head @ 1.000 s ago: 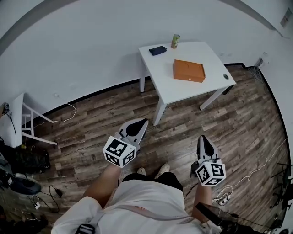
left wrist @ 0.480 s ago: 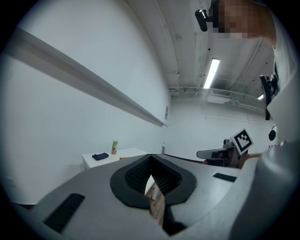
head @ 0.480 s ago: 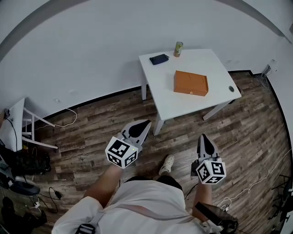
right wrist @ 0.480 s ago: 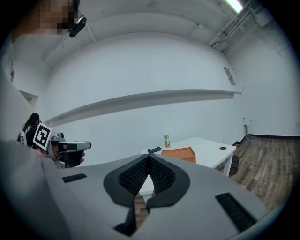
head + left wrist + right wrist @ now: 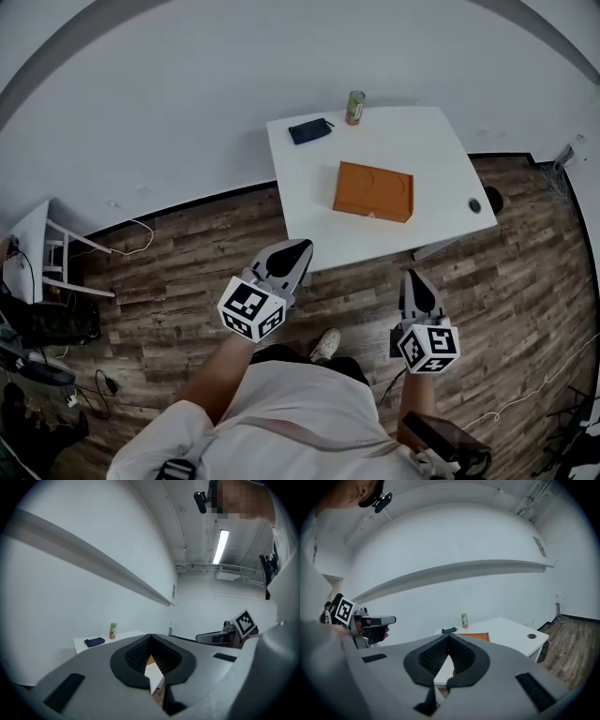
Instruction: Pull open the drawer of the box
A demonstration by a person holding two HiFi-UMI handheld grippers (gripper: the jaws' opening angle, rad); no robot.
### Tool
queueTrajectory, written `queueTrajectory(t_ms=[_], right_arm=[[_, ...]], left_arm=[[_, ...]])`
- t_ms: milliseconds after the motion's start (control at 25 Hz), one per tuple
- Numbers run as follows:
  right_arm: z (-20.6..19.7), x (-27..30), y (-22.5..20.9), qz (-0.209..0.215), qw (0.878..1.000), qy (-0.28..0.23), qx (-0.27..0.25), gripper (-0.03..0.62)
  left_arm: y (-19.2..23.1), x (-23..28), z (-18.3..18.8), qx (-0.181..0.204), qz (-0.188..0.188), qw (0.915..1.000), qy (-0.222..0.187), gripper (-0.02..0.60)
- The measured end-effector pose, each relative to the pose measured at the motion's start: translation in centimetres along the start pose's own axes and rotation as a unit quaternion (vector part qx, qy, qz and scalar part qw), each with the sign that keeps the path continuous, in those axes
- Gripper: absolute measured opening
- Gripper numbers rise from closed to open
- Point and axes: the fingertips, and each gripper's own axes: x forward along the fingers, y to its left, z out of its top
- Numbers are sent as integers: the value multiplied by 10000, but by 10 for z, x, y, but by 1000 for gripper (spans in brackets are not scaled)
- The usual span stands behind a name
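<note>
A flat orange box point(image 5: 373, 190) lies closed in the middle of a white table point(image 5: 441, 150); no drawer stands out from it. My left gripper point(image 5: 300, 247) hangs in the air just short of the table's near edge, its jaws together and empty. My right gripper point(image 5: 412, 276) hovers by the table's near right corner, also shut on nothing. In the left gripper view the pads point(image 5: 161, 656) meet, with a sliver of the box point(image 5: 151, 659) behind them. In the right gripper view the box point(image 5: 478, 636) shows past the closed jaws.
A green can point(image 5: 355, 108) and a dark pouch point(image 5: 309, 130) sit at the table's far edge, by the white wall. A cable hole point(image 5: 474, 204) marks the table's right side. A white frame point(image 5: 45, 251), cables and dark gear lie on the wood floor at left.
The table and box have come nearer and more central in the head view as the person steps forward. Both grippers stay shut and now reach the table's near edge.
</note>
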Motion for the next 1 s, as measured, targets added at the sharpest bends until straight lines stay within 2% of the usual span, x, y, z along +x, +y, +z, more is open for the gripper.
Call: queueTrajectory(t_ms=[280, 560, 720, 800, 1000], right_arm=[[-11, 35, -28, 99, 9996, 211, 169, -8], [-27, 59, -33, -146, 9982, 497, 313, -8], [-47, 91, -38, -300, 9957, 830, 296, -8], [-58, 108, -40, -337, 9942, 990, 259, 71], [-89, 160, -54, -495, 9880, 1459, 127, 155]], left_arm=[[12, 37, -9, -107, 85, 9997, 221, 10], [32, 52, -6, -164, -66, 9995, 277, 11], [53, 47, -11, -157, -1, 9993, 330, 11], [64, 40, -15, -141, 110, 9993, 318, 10], [90, 28, -27, -275, 372, 9980, 421, 10]])
